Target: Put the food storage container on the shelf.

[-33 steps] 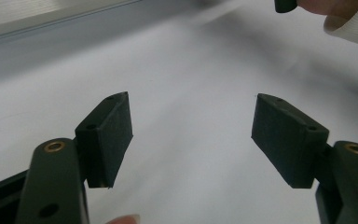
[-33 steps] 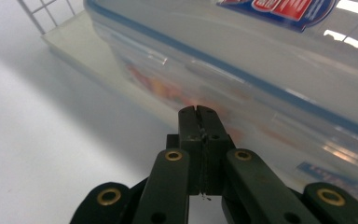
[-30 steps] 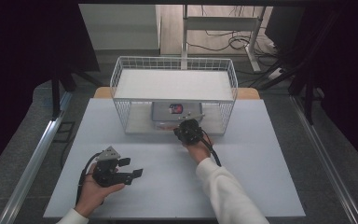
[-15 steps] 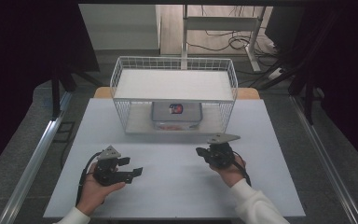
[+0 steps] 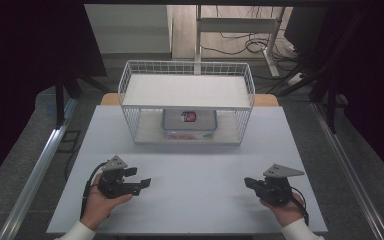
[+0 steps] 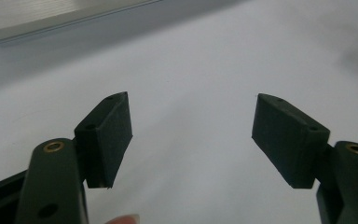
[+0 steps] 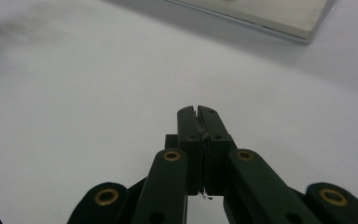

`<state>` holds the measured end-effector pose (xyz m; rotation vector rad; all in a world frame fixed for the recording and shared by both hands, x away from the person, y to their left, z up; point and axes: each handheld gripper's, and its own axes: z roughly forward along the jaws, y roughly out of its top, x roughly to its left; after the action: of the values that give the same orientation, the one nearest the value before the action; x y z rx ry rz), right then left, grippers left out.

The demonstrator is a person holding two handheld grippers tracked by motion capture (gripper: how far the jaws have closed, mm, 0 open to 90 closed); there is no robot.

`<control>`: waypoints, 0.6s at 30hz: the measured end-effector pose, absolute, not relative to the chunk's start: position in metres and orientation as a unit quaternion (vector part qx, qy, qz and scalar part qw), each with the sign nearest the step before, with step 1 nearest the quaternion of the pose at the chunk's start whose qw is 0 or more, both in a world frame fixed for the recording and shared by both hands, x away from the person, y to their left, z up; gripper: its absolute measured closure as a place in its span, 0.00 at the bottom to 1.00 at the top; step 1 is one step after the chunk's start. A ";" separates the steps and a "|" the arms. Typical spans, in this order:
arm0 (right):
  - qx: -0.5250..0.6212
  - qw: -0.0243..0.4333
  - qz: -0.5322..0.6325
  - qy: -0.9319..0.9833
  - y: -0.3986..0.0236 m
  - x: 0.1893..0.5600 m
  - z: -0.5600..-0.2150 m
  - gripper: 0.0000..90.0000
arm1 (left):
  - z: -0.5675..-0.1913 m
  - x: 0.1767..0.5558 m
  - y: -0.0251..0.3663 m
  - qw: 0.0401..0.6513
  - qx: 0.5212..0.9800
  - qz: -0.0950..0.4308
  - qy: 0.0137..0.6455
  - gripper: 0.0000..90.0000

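Both grippers, left [image 5: 142, 183] and right [image 5: 248, 182], rest apart on the white table [image 5: 200, 175].

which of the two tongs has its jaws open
The left tongs: their jaws stand wide apart over the white table, nothing between them. The right tongs have their jaws pressed together.

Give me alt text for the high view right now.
Two hand-held grippers rest low on a white table: the left gripper open, the right gripper shut, both empty. Behind them stands a white wire basket rack with a clear lidded container on its lower shelf.
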<state>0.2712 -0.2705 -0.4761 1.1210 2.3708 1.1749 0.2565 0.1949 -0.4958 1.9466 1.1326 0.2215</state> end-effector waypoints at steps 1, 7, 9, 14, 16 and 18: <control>0.389 0.134 0.405 0.817 -0.272 0.270 -0.476 0.97 | -0.496 0.256 0.194 0.424 0.779 0.089 0.452 0.31; 0.394 0.152 0.402 0.812 -0.269 0.271 -0.477 0.60 | -0.496 0.256 0.194 0.422 0.781 0.092 0.450 0.30; 0.400 0.165 0.406 0.805 -0.266 0.272 -0.478 0.36 | -0.496 0.256 0.194 0.422 0.781 0.092 0.451 0.30; 0.397 0.169 0.392 0.812 -0.264 0.273 -0.481 0.27 | -0.497 0.259 0.195 0.420 0.781 0.091 0.453 0.30; 0.398 0.171 0.390 0.812 -0.266 0.274 -0.482 0.26 | -0.498 0.260 0.194 0.420 0.781 0.090 0.454 0.30; 0.402 0.170 0.392 0.810 -0.268 0.275 -0.482 0.25 | -0.498 0.260 0.195 0.419 0.780 0.090 0.455 0.30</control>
<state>0.2750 -0.2678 -0.4820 1.1414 2.3023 1.1134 0.2600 0.1947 -0.4980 1.9560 1.1417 0.2255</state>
